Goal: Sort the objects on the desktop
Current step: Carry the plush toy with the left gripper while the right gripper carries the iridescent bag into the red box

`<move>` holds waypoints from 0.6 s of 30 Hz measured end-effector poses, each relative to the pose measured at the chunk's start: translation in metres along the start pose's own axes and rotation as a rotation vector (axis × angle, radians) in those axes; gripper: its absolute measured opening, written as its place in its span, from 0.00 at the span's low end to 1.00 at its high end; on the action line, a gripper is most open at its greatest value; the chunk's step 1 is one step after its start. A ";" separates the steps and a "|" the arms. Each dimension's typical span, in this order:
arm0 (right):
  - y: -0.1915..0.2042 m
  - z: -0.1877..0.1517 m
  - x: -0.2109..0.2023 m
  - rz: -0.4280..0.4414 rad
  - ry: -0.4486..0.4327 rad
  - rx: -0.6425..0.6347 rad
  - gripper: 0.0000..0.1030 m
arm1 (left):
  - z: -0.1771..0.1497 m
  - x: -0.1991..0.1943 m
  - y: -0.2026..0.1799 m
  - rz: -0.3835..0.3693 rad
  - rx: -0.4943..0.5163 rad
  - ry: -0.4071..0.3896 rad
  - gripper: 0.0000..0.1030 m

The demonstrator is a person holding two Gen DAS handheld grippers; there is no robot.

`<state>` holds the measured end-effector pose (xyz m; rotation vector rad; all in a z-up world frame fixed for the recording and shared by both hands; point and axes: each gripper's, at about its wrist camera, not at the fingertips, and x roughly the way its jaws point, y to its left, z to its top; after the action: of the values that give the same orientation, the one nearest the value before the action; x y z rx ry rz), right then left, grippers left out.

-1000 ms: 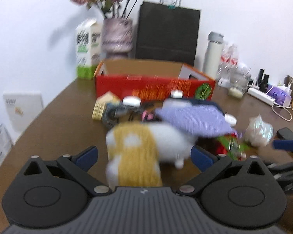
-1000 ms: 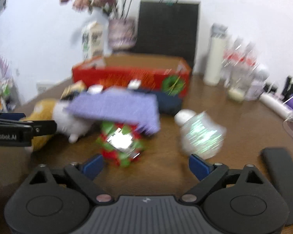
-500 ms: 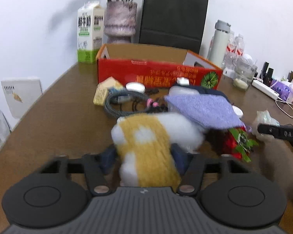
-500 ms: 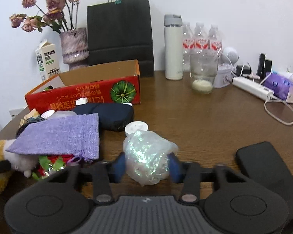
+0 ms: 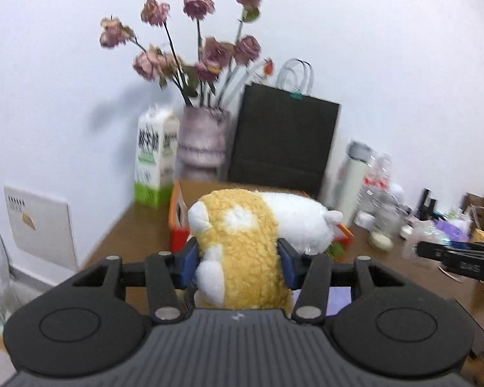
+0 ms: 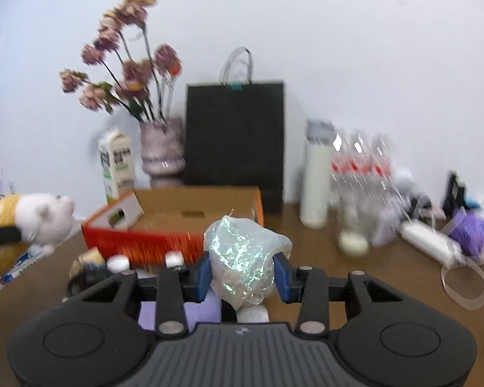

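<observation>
My left gripper [image 5: 238,262] is shut on a yellow and white plush toy [image 5: 242,242] and holds it up above the table. The plush also shows at the left of the right wrist view [image 6: 38,219]. My right gripper [image 6: 240,272] is shut on a crumpled iridescent plastic bag [image 6: 242,258] and holds it lifted. The open red cardboard box [image 6: 174,225] lies behind both loads. A purple pouch [image 6: 193,309] lies on the table under my right gripper. The right gripper shows at the right edge of the left wrist view [image 5: 458,258].
A milk carton [image 6: 116,164], a vase of dried roses [image 6: 161,151] and a black paper bag [image 6: 234,135] stand at the back by the wall. A white flask [image 6: 316,174], water bottles [image 6: 358,174] and a power strip [image 6: 429,242] crowd the right side.
Both grippers closed on their loads, then lifted: the plush and the iridescent bag are now raised off the table, nearer the red box.
</observation>
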<state>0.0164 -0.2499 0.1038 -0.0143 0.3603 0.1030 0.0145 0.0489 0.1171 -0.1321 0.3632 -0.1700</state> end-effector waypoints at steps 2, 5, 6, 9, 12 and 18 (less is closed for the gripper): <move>0.003 0.026 0.017 0.020 -0.020 -0.013 0.38 | 0.022 0.025 0.003 0.028 0.011 0.012 0.50; 0.009 0.072 0.055 0.060 -0.026 -0.012 0.39 | 0.055 0.078 0.004 0.042 0.015 0.031 0.50; 0.012 0.087 0.072 0.075 -0.013 -0.031 0.40 | 0.064 0.097 0.003 0.045 0.026 0.048 0.50; 0.019 0.115 0.138 0.120 0.086 -0.103 0.40 | 0.076 0.172 0.005 0.125 0.039 0.116 0.50; 0.027 0.122 0.212 0.094 0.224 -0.164 0.39 | 0.076 0.241 0.013 0.167 0.019 0.253 0.50; 0.028 0.105 0.329 0.041 0.463 -0.200 0.39 | 0.066 0.327 0.023 0.247 0.097 0.380 0.51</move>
<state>0.3564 -0.1862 0.0857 -0.2313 0.8119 0.1764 0.3428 0.0164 0.0635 0.0437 0.7440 0.0334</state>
